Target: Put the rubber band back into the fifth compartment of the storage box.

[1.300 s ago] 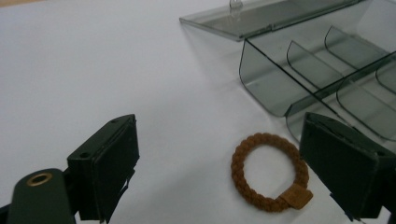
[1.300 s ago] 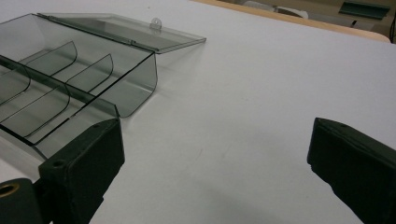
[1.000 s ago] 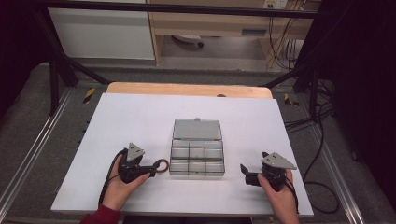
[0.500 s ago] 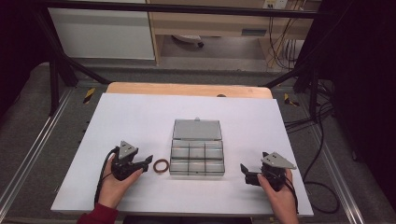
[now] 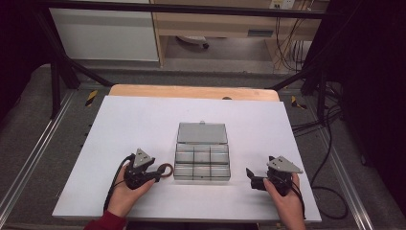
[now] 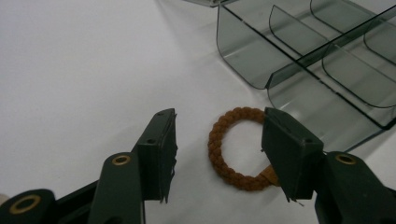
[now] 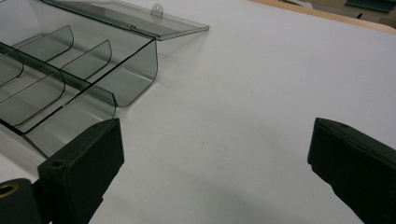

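High view first: a white, smooth worktop point(image 5: 143, 124) carries a smoky-grey transparent plastic organiser box point(image 5: 202, 160), its flat lid folded open on the far side and its tray split by thin curved dividers into small compartments. Just beside the box's near left corner lies a small brown braided ring point(image 5: 166, 169), flat on the worktop and outside the box.

Left gripper view shows the ring point(image 6: 236, 148) more closely: a rope-like, knotted weave in rusty brown, round, with a small flat tab at one edge. The left tongs point(image 6: 219, 154) stand apart, their two matte black, blocky jaws set either side of the ring. One jaw sits clear of it; the other overlaps the ring's edge near the tab, and whether it actually touches cannot be told. The ring is not clamped. The box's rounded, glossy corner wall point(image 6: 261, 51) rises just past the ring.

Right gripper view has the right tongs point(image 7: 215, 163) spread wide, holding nothing, with bare white worktop point(image 7: 261, 93) between the jaws. The box point(image 7: 84, 79) lies off to one side, its lid point(image 7: 140, 18) flat, with a small latch tab at its edge. From above, the right tongs point(image 5: 250, 174) rest near the box's right side, apart from it, held by a hand point(image 5: 287, 201).
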The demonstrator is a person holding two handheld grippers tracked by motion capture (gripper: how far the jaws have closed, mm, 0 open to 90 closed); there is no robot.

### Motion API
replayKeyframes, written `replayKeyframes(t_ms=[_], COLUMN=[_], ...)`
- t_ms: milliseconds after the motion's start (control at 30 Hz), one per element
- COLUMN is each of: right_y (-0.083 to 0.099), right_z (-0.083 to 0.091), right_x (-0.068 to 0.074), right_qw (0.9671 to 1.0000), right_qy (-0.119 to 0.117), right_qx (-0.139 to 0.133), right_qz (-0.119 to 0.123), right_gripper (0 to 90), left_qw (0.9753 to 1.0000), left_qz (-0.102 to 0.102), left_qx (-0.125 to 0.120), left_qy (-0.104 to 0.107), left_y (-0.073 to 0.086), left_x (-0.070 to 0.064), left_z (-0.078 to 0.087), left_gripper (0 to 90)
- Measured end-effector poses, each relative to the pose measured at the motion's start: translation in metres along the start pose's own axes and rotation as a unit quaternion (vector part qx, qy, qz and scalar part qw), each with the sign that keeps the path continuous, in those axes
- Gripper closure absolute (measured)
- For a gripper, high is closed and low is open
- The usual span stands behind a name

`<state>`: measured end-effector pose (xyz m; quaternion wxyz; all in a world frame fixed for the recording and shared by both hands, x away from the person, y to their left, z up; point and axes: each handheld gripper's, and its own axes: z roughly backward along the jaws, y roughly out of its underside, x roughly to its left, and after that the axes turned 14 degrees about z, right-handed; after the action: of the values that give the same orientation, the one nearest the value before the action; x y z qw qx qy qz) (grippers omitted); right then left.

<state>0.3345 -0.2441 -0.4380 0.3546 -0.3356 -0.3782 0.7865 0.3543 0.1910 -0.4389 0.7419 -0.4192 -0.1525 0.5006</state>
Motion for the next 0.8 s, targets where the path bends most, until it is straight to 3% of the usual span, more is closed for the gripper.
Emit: replayKeyframes(t_ms=[167, 300, 400, 600, 800], right_y=[0.001, 0.001, 0.001, 0.001, 0.001], right_z=[0.001, 0.0, 0.0, -0.002, -0.002], right_x=[-0.002, -0.001, -0.001, 0.001, 0.0], right_qw=[1.0, 1.0, 1.0, 1.0, 0.9999], right_qy=[0.0, -0.003, -0.003, -0.007, -0.008], right_qx=[0.001, 0.001, 0.002, 0.005, 0.006], right_qz=[-0.002, -0.002, -0.002, 0.0, -0.001], right_gripper=[3.9, 3.9, 3.8, 3.7, 3.7], left_qw=[0.9997, 0.9989, 0.9983, 0.9978, 0.9968], left_qz=[-0.015, -0.032, -0.04, -0.038, -0.057], left_qx=[-0.001, 0.014, 0.022, 0.03, 0.038], left_qy=[0.017, 0.031, 0.037, 0.044, 0.041], left_y=[0.005, 0.01, 0.014, 0.017, 0.018], left_x=[-0.009, -0.016, -0.019, -0.019, -0.022], left_z=[0.01, 0.012, 0.01, 0.002, -0.006], left_gripper=[47.6, 48.5, 49.3, 53.3, 56.7])
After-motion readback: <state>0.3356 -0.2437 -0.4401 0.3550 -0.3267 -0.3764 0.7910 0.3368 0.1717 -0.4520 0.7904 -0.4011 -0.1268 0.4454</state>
